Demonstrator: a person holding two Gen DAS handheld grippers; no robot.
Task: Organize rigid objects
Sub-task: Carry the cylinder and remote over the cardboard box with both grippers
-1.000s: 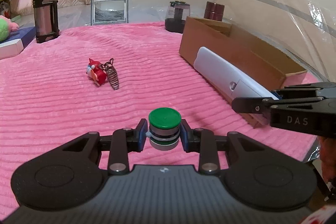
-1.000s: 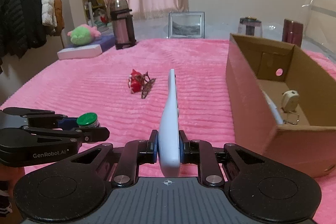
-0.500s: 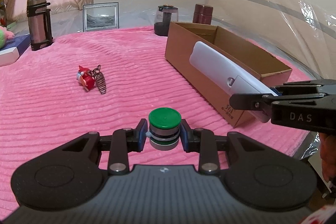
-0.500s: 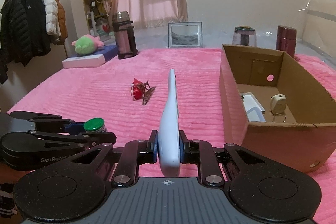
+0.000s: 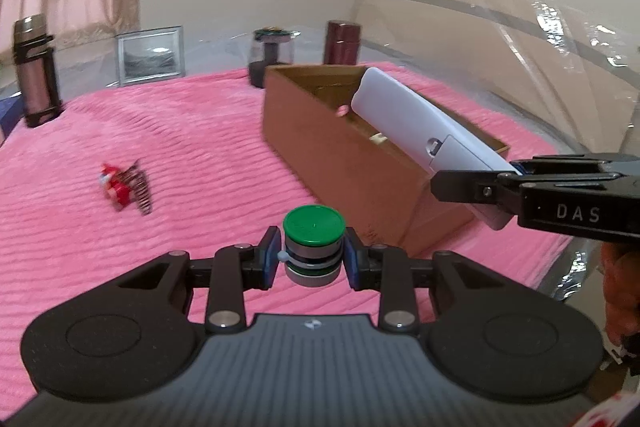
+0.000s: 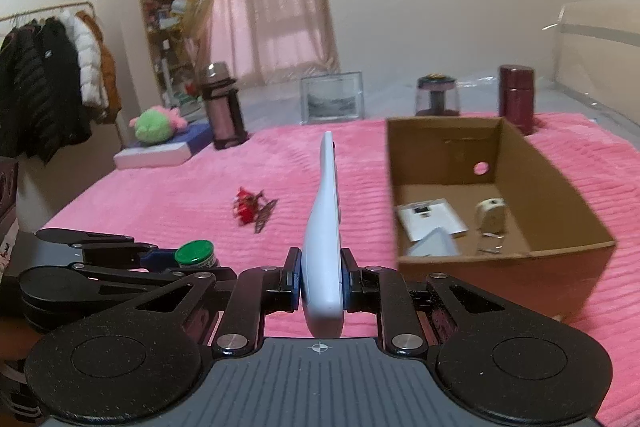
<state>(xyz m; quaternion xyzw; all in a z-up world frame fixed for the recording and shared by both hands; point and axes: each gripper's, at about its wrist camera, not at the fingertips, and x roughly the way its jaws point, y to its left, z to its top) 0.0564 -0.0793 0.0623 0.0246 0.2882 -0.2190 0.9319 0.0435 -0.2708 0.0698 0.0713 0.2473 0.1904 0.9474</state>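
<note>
My left gripper point(image 5: 311, 259) is shut on a small jar with a green lid point(image 5: 313, 227), held above the pink blanket. My right gripper point(image 6: 321, 279) is shut on a long white remote control point(image 6: 325, 223) that stands on edge and points away. In the left wrist view the remote point(image 5: 424, 135) hangs over the near end of an open cardboard box point(image 5: 340, 151), with the right gripper point(image 5: 500, 187) at the right edge. The box point(image 6: 560, 211) holds a white flat card point(image 6: 430, 221), a small round cream tape measure point(image 6: 492, 215) and a pale blue piece point(image 6: 434, 247).
A red toy with a striped hair clip point(image 5: 124, 187) lies on the blanket left of the box. At the far edge stand a thermos point(image 5: 34, 71), a picture frame point(image 5: 150, 55), a glass jar point(image 5: 272, 51) and a dark red canister point(image 5: 342, 41). A plush toy point(image 6: 154, 125) sits on a flat box; coats point(image 6: 52, 83) hang left.
Both grippers have risen and moved toward the cardboard box, still holding the jar and the remote. The box's inside now shows more fully, and the remote hangs over its near end.
</note>
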